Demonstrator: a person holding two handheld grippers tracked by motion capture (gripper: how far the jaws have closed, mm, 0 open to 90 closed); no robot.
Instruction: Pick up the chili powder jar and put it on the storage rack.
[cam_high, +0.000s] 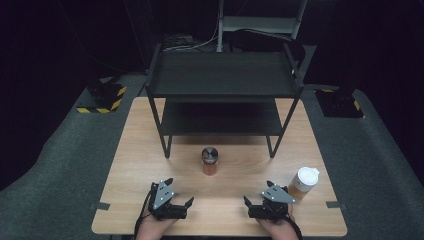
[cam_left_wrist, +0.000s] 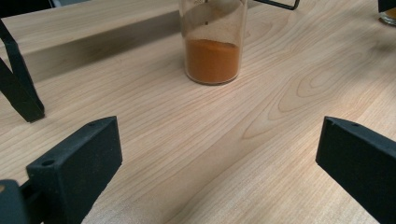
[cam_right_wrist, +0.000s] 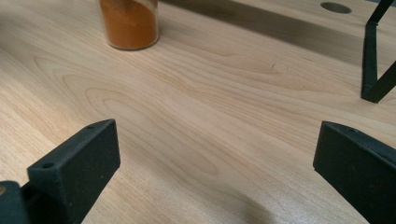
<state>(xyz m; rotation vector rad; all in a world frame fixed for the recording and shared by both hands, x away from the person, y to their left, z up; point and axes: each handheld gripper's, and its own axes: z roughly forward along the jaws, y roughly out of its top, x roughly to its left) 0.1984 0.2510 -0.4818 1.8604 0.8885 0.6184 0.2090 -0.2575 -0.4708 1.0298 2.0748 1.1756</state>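
Spice jar (cam_high: 210, 160): upright, ahead of you, between both grippers.
Left gripper (cam_high: 179, 198): wide, empty, slightly nearer.
Right gripper (cam_high: 257, 200): wide, empty.

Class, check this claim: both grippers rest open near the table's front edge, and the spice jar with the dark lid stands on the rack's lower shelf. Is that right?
Not quite. The spice jar stands on the table, in front of the rack, not on its lower shelf; the high view shows it. The rest holds: the left gripper and right gripper rest open near the front edge.
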